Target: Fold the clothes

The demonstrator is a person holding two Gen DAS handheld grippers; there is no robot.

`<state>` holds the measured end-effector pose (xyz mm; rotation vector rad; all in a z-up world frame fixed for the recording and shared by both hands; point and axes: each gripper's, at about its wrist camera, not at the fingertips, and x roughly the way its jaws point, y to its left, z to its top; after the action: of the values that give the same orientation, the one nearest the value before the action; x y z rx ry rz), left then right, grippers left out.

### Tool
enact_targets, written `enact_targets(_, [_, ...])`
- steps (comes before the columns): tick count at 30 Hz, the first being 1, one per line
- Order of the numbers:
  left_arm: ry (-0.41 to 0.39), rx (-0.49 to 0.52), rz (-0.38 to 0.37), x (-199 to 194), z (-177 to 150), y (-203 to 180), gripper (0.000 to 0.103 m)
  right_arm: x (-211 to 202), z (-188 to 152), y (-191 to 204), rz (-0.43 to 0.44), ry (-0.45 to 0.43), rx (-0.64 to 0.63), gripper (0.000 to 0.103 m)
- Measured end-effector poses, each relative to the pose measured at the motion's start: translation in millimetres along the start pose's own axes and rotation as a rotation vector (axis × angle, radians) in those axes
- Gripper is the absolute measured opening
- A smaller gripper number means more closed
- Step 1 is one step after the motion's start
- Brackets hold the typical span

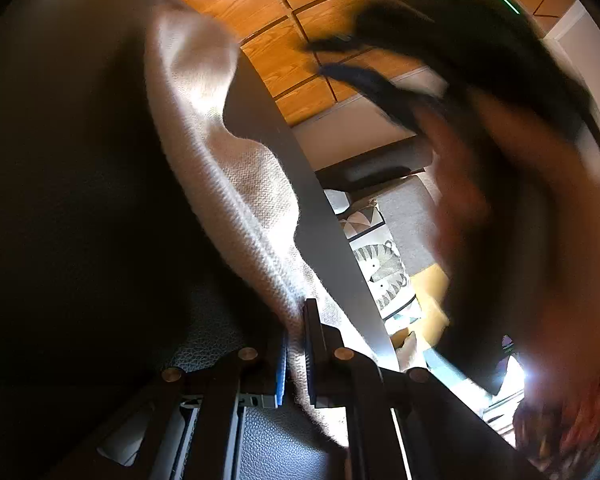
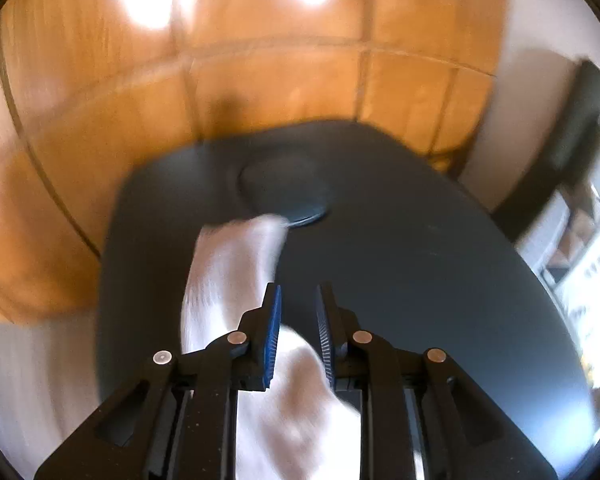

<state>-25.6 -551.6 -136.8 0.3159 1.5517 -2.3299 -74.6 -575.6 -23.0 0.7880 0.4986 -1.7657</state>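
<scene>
clearly, the white knit cloth (image 1: 228, 216) is pinched at one end by the left gripper (image 1: 296, 352), its long axis running away across the dark table (image 2: 420, 280). the right gripper (image 2: 298, 336) is spread apart, the cloth lying beneath it, ungripped. no readable writing is seen.

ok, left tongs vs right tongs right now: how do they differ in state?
The left tongs are shut on the white knit cloth, its edge pinched between the pads; the right tongs stand parted, pads clear of the cloth, which lies under and beside them. The left view is sharp at the fingers; the right view is blurred. Both have blue pads and sit over the dark table.
</scene>
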Motion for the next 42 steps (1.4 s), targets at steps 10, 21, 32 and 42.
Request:
enact_targets(10, [0.01,0.002,0.008,-58,-14,13,0.006,-143,-160,-107,-0.173,0.017,0.311,0.037])
enact_targets(21, [0.088,0.012,0.137,-81,-38,21,0.007,-173,-286,-105,-0.414,0.096,0.339,0.041])
enact_targets(32, [0.058,0.105,0.314,-52,22,22,0.006,-139,-262,-85,-0.387,0.065,0.356,0.045])
enact_targets(42, [0.038,0.171,0.39,-21,95,39,0.007,-91,-226,-74,-0.333,0.084,0.412,0.061])
